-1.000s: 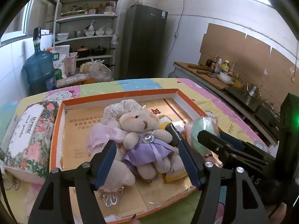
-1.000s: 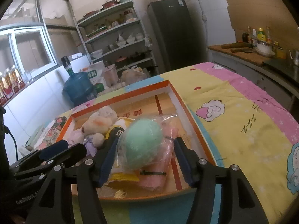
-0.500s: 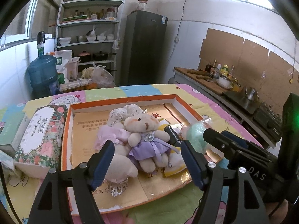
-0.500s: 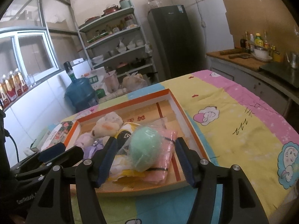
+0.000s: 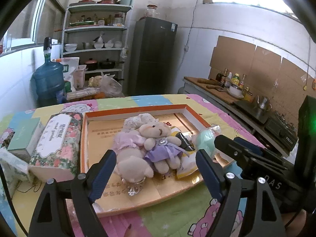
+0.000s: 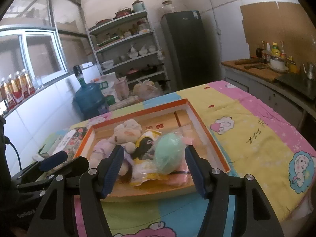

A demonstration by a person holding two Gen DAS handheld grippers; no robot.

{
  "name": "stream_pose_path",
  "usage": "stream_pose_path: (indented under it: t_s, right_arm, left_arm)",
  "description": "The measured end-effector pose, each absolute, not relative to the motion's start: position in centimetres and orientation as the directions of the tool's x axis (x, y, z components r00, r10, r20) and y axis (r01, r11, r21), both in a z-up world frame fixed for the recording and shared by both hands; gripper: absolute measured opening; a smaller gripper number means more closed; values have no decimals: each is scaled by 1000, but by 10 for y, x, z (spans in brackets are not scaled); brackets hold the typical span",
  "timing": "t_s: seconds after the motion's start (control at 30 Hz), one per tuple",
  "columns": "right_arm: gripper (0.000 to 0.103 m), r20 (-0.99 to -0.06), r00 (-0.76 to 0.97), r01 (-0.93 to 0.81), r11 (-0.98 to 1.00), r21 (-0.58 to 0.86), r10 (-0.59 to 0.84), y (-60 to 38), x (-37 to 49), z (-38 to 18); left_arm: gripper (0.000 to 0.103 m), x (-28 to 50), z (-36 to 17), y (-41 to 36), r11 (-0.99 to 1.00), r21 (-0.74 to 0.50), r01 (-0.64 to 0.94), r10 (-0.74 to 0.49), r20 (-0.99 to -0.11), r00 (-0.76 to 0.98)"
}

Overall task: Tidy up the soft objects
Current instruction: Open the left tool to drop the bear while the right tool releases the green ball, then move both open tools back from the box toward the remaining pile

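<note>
An orange-rimmed tray (image 5: 138, 110) lies on the patchwork quilt and holds the soft things. In it are a teddy bear in a purple dress (image 5: 158, 136), a pale plush bear (image 5: 132, 158) lying against it, a yellow packet (image 5: 185, 167) and a mint-green ball in a clear bag (image 6: 169, 154). My left gripper (image 5: 155, 154) hovers near the tray's front edge; its jaws are opening and nothing is between them. To its right, my right gripper (image 6: 154, 148) stands open in front of the green ball (image 5: 205, 140) without touching it.
A floral tissue box (image 5: 57, 138) and a pale green box (image 5: 23, 136) lie left of the tray. Behind the table stand a blue water jug (image 5: 49, 81), a shelf of crockery (image 5: 94, 45) and a dark fridge (image 5: 154, 55). A kitchen counter (image 5: 227, 96) runs along the right.
Both grippers have drawn back and upward from the tray, so the toys look smaller. The left jaws have spread wider. The toys have stayed in the tray.
</note>
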State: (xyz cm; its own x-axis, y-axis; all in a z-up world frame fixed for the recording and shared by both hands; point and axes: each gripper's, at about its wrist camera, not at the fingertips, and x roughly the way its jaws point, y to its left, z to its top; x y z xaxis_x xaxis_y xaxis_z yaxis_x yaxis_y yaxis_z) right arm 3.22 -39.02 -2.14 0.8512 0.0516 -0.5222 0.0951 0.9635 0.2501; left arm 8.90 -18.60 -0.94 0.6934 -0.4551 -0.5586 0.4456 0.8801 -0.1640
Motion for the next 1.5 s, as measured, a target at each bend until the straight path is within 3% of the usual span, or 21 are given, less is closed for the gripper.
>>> stream_pose_path:
  t_s: [0.4,0.6,1.5]
  right_arm:
    - [66,-509,858,59,970,238,73,-360,18,-12]
    - [66,-507,856,23,971,239,105,-336,12,-14]
    - [67,-542,818,-105,976,189,193,-236,6,-27]
  left_arm:
    - [83,70,-5,-154,897,-159,413,-428,-548,719]
    - [83,62,-9,-129,928,-118,353,-357,-555,751]
    - [83,35,-22,-11,956,-191,222,-293,-585,757]
